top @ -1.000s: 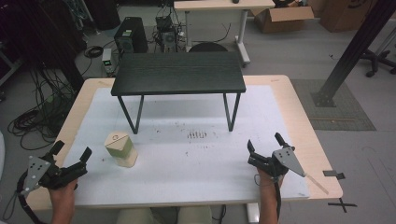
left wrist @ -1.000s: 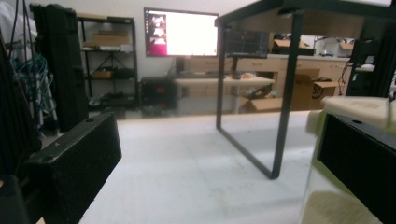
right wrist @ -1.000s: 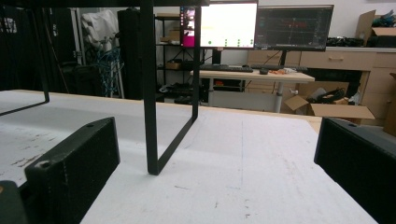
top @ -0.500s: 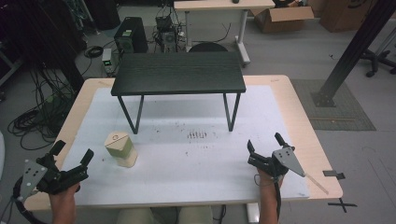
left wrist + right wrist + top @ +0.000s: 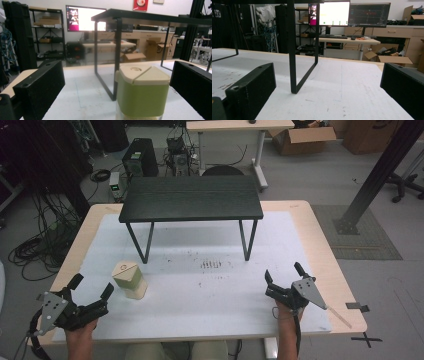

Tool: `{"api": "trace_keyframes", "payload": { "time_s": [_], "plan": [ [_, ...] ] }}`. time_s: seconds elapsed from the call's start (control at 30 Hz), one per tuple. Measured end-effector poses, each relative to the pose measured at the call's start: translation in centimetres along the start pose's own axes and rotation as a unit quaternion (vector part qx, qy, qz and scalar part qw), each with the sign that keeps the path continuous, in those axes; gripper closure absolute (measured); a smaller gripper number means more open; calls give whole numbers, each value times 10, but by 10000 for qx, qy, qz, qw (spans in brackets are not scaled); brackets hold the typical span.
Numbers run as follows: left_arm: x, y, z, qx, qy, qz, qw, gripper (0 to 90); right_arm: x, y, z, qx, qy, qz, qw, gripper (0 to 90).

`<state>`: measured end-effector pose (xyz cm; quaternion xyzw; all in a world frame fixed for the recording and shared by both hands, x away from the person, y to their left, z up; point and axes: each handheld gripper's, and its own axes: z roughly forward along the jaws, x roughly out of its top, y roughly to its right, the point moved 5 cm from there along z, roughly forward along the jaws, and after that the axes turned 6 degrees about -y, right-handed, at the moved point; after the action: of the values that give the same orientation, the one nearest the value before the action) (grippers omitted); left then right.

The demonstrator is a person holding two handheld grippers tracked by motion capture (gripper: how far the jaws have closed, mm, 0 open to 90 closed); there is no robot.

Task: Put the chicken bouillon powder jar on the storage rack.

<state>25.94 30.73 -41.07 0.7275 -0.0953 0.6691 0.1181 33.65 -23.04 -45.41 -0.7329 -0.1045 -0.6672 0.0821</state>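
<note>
Left tool [image 5: 91, 288], jaws wide, lines up on the green-and-cream container [image 5: 128, 279] standing near the black stand's [image 5: 190, 198] left legs; right tool [image 5: 285, 275] waits open. Next, likely: advance, then close.

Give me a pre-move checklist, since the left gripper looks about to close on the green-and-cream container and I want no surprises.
1. Left gripper jaws open: ok, spread wide in the left gripper view.
2. Container between the jaws' line: not ok, it sits right of centre, close to the right-hand jaw in the left gripper view.
3. Container upright on the white mat: ok.
4. Lid seated: cannot tell; a seam shows across the top.
5. Room from the black stand: ok, its leg stands behind the container, apart from it.
6. Right gripper out of the way: ok, open, at the far side of the mat.
</note>
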Motion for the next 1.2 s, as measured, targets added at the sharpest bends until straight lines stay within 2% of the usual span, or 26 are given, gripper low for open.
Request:
{"api": "trace_keyframes", "payload": {
  "time_s": [0.13, 0.3, 0.73, 1.2],
  "plan": [
    [-2, 5, 4, -12, -104, -19, 9999, 2, 0, 0, 0, 1, 10, 1, 10000, 0],
    [-6, 13, 9, -10, -113, -51, 9999, 3, 0, 0, 0, -1, 12, -1, 10000, 0],
    [-17, 34, 23, 82, -353, 100, 9993, 3, 0, 0, 0, 0, 16, -5, 10000, 0],
    [-29, 42, 37, 141, -674, 147, 9975, 3, 0, 0, 0, 1, 26, -7, 10000, 0]
  ]
}}
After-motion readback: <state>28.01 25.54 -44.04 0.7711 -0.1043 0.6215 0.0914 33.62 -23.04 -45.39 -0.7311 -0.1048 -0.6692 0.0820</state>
